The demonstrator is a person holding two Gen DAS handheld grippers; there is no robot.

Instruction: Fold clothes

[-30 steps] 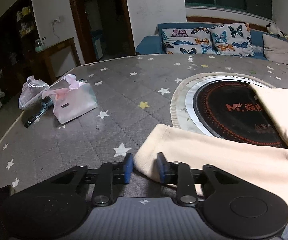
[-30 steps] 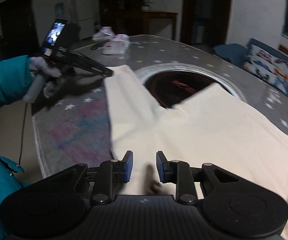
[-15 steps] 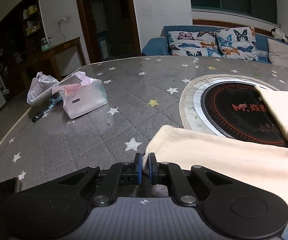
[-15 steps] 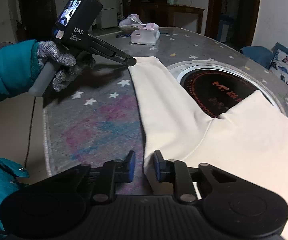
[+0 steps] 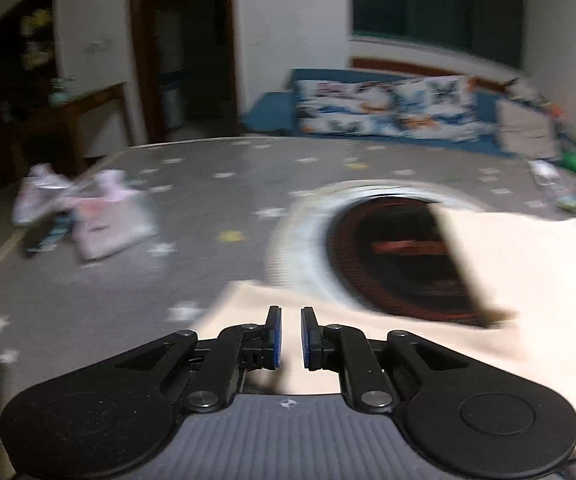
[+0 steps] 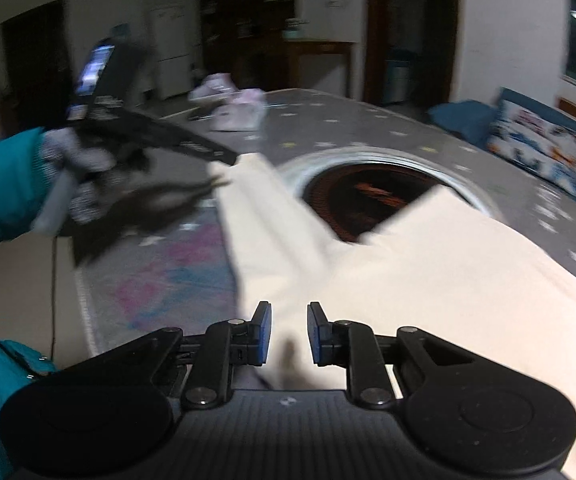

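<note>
A cream garment (image 5: 528,272) (image 6: 428,264) lies spread over the grey star-patterned table (image 5: 216,200), partly covering a dark round hotplate (image 5: 392,256). My left gripper (image 5: 291,338) is shut on the end of one long narrow part, with cloth pinched between its blue pads. In the right wrist view the left gripper (image 6: 228,158) holds that end raised off the table and casts a shadow below. At the wide near edge my right gripper (image 6: 289,332) is closed on the cloth, which bunches up between its fingers. Both views are blurred by motion.
A pink bag (image 5: 108,220) and a white plastic bag (image 5: 36,196) sit at the table's far left. A blue sofa with butterfly cushions (image 5: 388,108) stands behind. A gloved hand (image 6: 84,176) and teal sleeve (image 6: 4,188) hold the left gripper. The table's edge (image 6: 84,304) is near left.
The left gripper closed on the garment's narrow end and has lifted and swung it. The right gripper narrowed onto the near edge. Both views now blur with motion.
</note>
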